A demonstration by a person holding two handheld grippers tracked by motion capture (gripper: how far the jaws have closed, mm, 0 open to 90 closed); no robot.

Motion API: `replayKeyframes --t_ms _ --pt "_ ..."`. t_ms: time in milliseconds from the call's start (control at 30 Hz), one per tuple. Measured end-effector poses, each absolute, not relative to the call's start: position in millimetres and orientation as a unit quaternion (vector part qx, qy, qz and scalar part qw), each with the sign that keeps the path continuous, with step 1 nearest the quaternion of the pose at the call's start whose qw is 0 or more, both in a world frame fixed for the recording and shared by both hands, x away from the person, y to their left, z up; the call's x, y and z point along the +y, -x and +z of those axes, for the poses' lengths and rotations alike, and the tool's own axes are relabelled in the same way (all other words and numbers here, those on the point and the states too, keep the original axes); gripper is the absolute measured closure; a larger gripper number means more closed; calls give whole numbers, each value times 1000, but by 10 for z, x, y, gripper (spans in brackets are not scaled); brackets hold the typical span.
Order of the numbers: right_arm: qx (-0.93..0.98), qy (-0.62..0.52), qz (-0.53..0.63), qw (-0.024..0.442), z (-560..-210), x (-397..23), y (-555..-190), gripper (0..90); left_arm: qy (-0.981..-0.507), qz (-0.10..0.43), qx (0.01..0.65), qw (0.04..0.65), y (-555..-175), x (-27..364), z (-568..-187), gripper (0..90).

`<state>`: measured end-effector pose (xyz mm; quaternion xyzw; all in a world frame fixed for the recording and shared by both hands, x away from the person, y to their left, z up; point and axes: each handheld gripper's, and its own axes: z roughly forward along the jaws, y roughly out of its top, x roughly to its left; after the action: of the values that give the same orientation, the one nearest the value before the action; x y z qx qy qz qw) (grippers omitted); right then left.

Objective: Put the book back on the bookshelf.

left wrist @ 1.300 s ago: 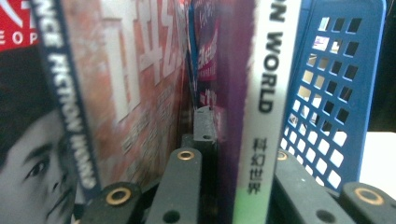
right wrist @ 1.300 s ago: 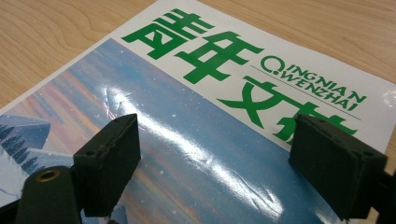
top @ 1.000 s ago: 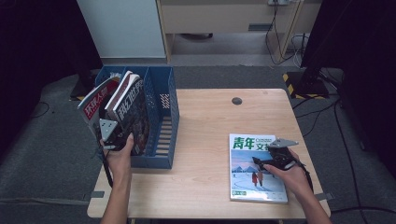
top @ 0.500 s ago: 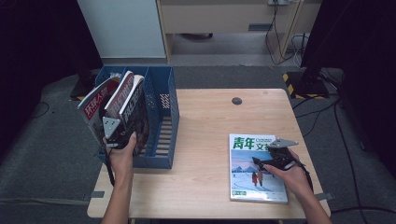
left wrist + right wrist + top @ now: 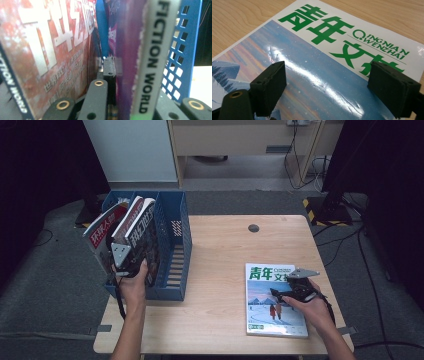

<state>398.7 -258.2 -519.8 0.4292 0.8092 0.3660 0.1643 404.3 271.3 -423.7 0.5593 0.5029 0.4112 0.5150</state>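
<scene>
— Magazine (image 5: pixel 142 232) with the purple cover stands tilted in the blue file rack (image 5: pixel 175 245), pinched tight by the left tool (image 5: pixel 125 262), whose jaws have just been closing.
— What crowds it?
— A red magazine (image 5: pixel 102 232) leans just beside it.
— And the right tool (image 5: pixel 295 287)?
— Wide open, holding nothing, low over the green-titled magazine (image 5: pixel 272 312) lying on the surface (image 5: pixel 220 250).

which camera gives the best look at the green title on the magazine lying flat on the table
The right gripper view: the green title on the flat magazine is close and sharp between the open jaws of the right gripper. The high view shows the title small. The left gripper view looks at the standing magazines instead.
</scene>
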Motion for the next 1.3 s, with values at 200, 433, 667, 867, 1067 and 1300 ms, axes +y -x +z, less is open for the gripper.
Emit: replayKeyframes --t_ms 200,433,667,867,1067,1300 --pt "809 -429 367 164 -5199 -2583 -3987 152 -546 423 502 521 -4092 2733 -4201 827" --pt "810 -426 366 167 -5202 -2585 -3989 153 -541 424 502 524 -4135 2744 -4255 826" --pt "810 -425 367 168 -5202 -2586 -3988 154 -538 419 507 526 -4153 2748 -4325 825" --pt "811 -425 366 168 -5203 -2584 -3987 153 -542 413 515 520 -4131 2788 -4325 820" --pt "811 -425 365 168 -5201 -2581 -3985 153 -543 416 523 509 -4063 2784 -4323 783" --pt "811 -427 365 166 -5199 -2579 -3982 153 -540 414 522 515 -4002 2764 -4296 683"
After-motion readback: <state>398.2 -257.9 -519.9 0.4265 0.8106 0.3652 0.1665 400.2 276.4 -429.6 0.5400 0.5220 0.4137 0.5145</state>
